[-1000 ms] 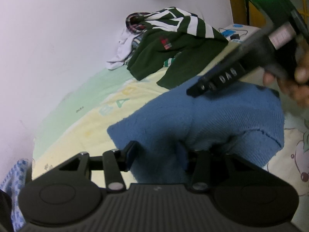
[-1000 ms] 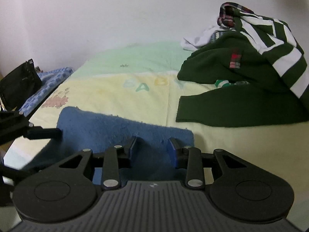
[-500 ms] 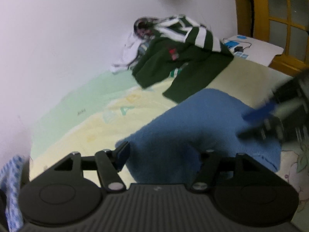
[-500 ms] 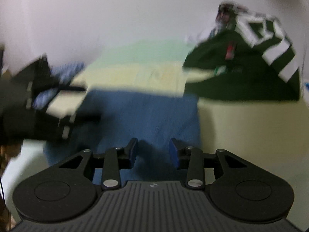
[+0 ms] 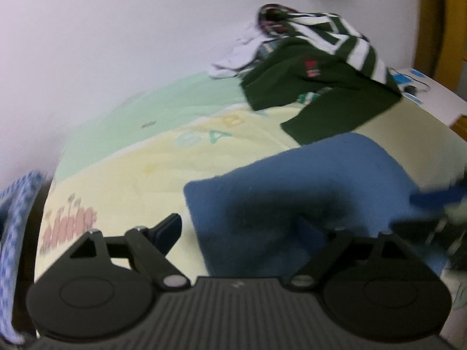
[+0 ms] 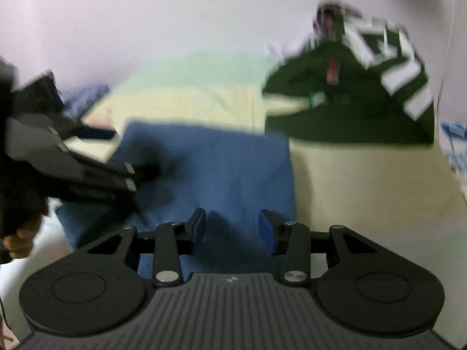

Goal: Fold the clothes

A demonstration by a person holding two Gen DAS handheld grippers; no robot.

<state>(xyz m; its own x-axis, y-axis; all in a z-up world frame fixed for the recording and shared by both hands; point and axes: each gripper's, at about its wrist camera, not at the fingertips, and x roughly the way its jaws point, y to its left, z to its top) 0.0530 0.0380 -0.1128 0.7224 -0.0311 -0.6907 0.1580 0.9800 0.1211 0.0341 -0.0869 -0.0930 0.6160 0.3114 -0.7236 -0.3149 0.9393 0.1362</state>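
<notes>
A blue knit garment lies folded flat on the yellow-green baby blanket. My left gripper hovers over its near-left corner with the jaws opening wide. One fingertip stands off the cloth on the left, the other is over it, and neither pad presses it. My right gripper is open above the garment's near edge, with cloth showing in the gap below. The right gripper is a blur at the right edge of the left wrist view. The left gripper reaches in from the left of the right wrist view.
A heap of clothes with a dark green, white-striped top lies at the back against the wall. A blue checked cloth hangs at the bed's left edge. A white side surface with a cable stands far right. A hand holds the left gripper.
The left jaws have spread wide and let go of the blue garment, which now lies flatter. The right gripper has dropped from above it to the right edge of the left view.
</notes>
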